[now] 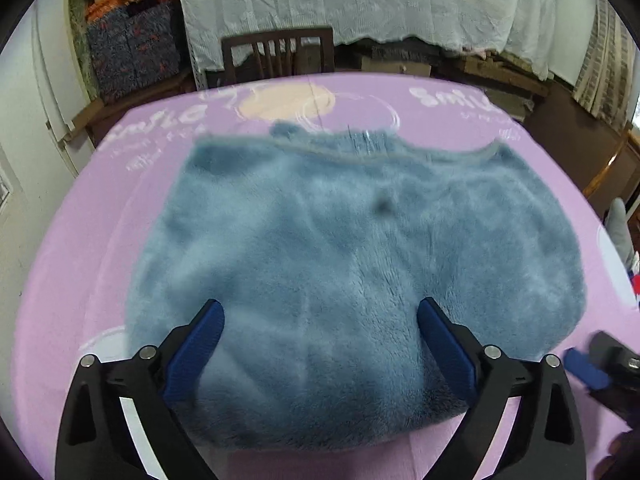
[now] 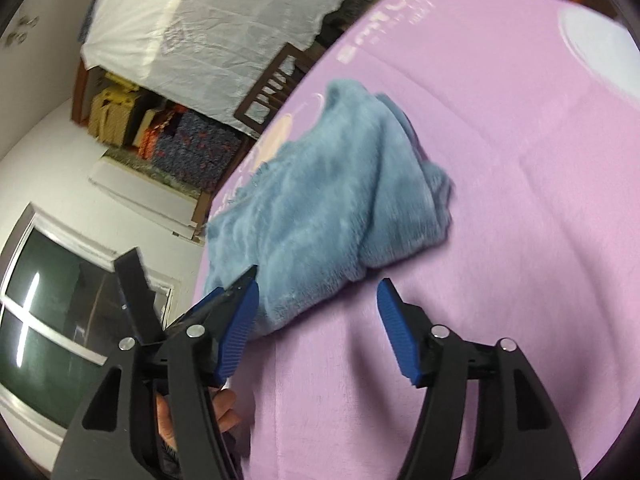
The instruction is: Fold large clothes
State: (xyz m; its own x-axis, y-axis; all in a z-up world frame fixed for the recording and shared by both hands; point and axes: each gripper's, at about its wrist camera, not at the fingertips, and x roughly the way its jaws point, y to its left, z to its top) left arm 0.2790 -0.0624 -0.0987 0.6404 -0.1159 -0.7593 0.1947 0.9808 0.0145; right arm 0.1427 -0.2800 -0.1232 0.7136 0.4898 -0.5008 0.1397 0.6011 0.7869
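A fluffy blue garment [image 1: 340,264] lies folded on the pink table cover [image 1: 72,248]. My left gripper [image 1: 320,312] is open, its blue-padded jaws spread over the garment's near edge, gripping nothing. The right gripper shows at the lower right of the left wrist view [image 1: 592,364], beside the garment's right corner. In the right wrist view the garment [image 2: 328,200] lies ahead and to the left on the pink cover [image 2: 520,200]. My right gripper [image 2: 316,292] is open and empty, just short of the garment's near corner. The left gripper's finger tip [image 2: 130,276] shows at the left.
A dark wooden chair [image 1: 278,56] stands at the table's far edge. A white sheet [image 1: 360,0] covers furniture behind it. Patterned boxes [image 1: 128,48] are stacked at the back left. A window [image 2: 48,312] is at the left of the right wrist view.
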